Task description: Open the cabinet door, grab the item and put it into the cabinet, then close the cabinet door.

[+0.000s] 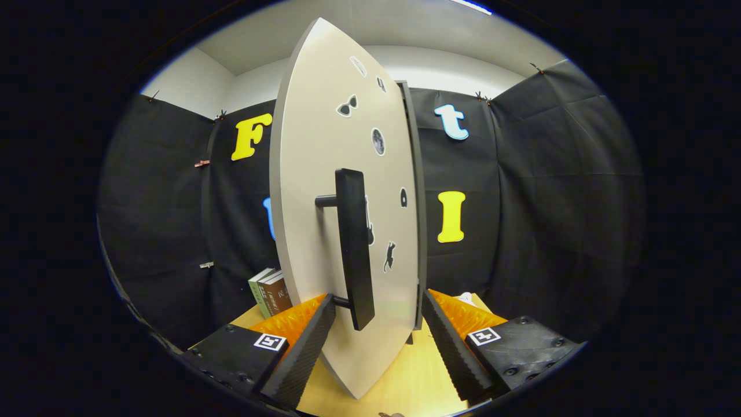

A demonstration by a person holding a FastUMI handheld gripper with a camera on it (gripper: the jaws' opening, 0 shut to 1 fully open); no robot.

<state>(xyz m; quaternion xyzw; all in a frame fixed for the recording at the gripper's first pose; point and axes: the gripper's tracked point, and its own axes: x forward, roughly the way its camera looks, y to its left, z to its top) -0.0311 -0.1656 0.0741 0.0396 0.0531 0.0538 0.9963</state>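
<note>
My tool (379,341) sits low in front of the cabinet door (324,174), fingers spread wide apart, clamped on nothing. The door's lower edge and the bottom end of its handle (354,249) fall between the two fingers; the left finger (307,353) lies just beside the handle's lower end, whether touching I cannot tell. The right finger (454,347) stands apart from the door's edge.

Door: pale grey panel, swung out toward me, seen nearly edge-on, upright. Handle: long dark vertical bar held off the panel on two short posts. Small dark stickers (377,141) dotted over the panel face to the right of the handle. A darker grey strip of the cabinet (418,220) shows right behind the door's right edge.

Light wooden counter (411,382) under the tool and the door.

Books (270,292), two or three, upright, spines toward me, stand on the counter beyond my left finger, left of the door, near the booth wall. A small pale thing (466,299) shows just beyond my right finger; too little visible to name.
</note>
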